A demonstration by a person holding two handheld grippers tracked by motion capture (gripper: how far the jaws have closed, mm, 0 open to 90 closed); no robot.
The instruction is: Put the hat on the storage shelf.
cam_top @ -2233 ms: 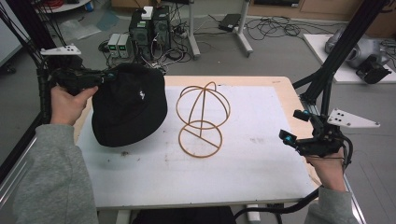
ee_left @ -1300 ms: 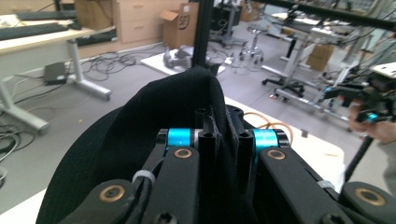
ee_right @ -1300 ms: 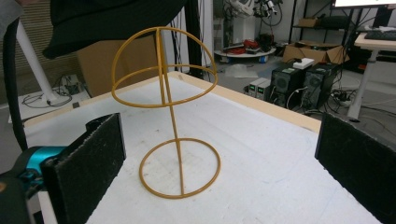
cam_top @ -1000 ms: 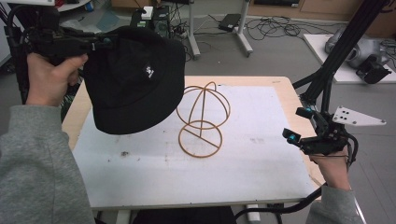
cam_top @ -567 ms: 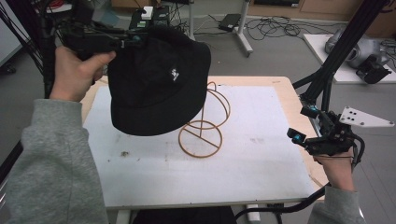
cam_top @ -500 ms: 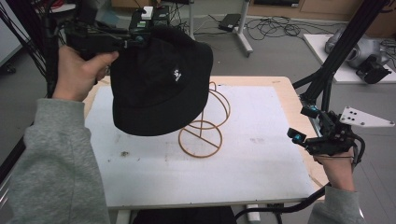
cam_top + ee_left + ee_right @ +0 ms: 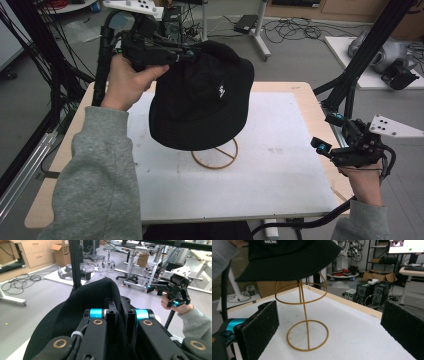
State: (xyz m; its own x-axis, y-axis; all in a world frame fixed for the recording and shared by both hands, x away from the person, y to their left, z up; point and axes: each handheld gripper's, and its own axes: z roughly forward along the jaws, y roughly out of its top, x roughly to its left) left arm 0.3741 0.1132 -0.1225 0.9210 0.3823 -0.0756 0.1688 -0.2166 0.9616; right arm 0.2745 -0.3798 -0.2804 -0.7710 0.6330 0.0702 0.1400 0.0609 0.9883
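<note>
While the left gripper [image 7: 187, 54] stays clamped on the brim of the black hat [image 7: 202, 102], the hat hangs in the air below and ahead of it, its crown hovering just over the wire stand [image 7: 303, 315]. The right gripper [image 7: 330, 134] waits well off to the side above the edge of the surface [image 7: 295, 180], its jaws standing wide apart with nothing between them.

The trouble I'd expect is a crooked landing. The hat dangles from one pinch on its brim and tilts, so it could catch only one side of the stand's dome and slide off. The stand looks light, too; a sideways nudge from the brim could tip it or push it across the surface.
</note>
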